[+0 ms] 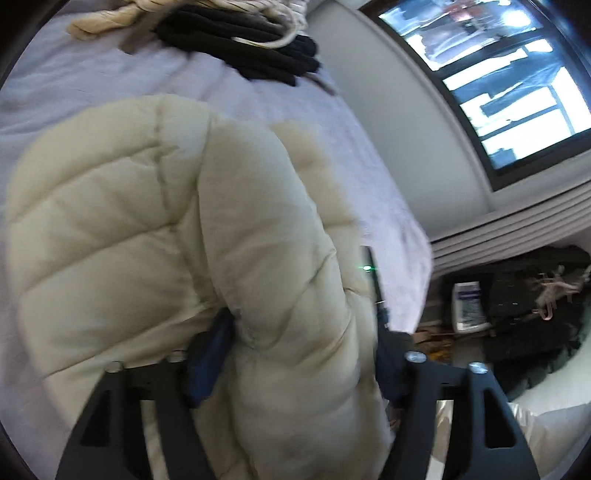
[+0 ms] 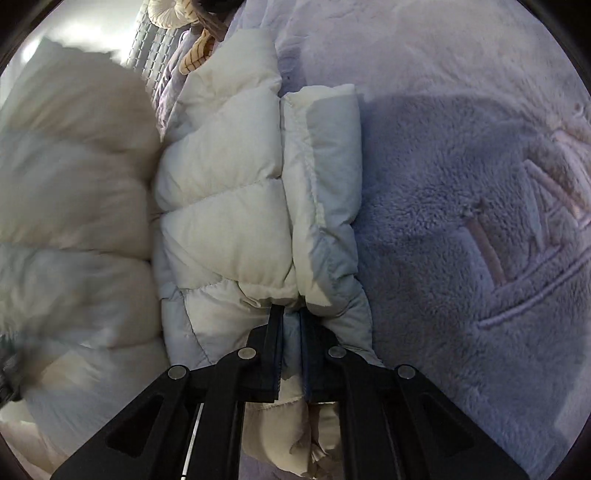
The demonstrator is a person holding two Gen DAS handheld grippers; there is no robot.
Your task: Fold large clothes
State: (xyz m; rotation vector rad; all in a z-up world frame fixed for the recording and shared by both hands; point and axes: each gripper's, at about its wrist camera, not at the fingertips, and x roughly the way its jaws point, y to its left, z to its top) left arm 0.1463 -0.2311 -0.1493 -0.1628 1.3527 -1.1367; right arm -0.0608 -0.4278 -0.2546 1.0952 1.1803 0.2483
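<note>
A cream puffer jacket (image 1: 122, 229) lies on a lilac fleece bed cover (image 1: 74, 96). In the left wrist view a thick padded fold of it bulges up between the spread fingers of my left gripper (image 1: 299, 325). The blue left pad (image 1: 212, 354) sits against the fabric, and the jaws stand wide. In the right wrist view the jacket (image 2: 225, 206) is folded lengthwise, with a narrow rolled edge (image 2: 325, 177) on its right side. My right gripper (image 2: 291, 314) is shut on the jacket's near hem, with thin fabric pinched between its almost touching fingers.
At the far end of the bed are a pile of black clothes (image 1: 243, 48) and a cream knit garment (image 1: 107, 22). To the right is a dark window (image 1: 498, 81). A dark bag (image 1: 532, 306) stands below the bed edge. The bed cover (image 2: 461, 229) stretches right of the jacket.
</note>
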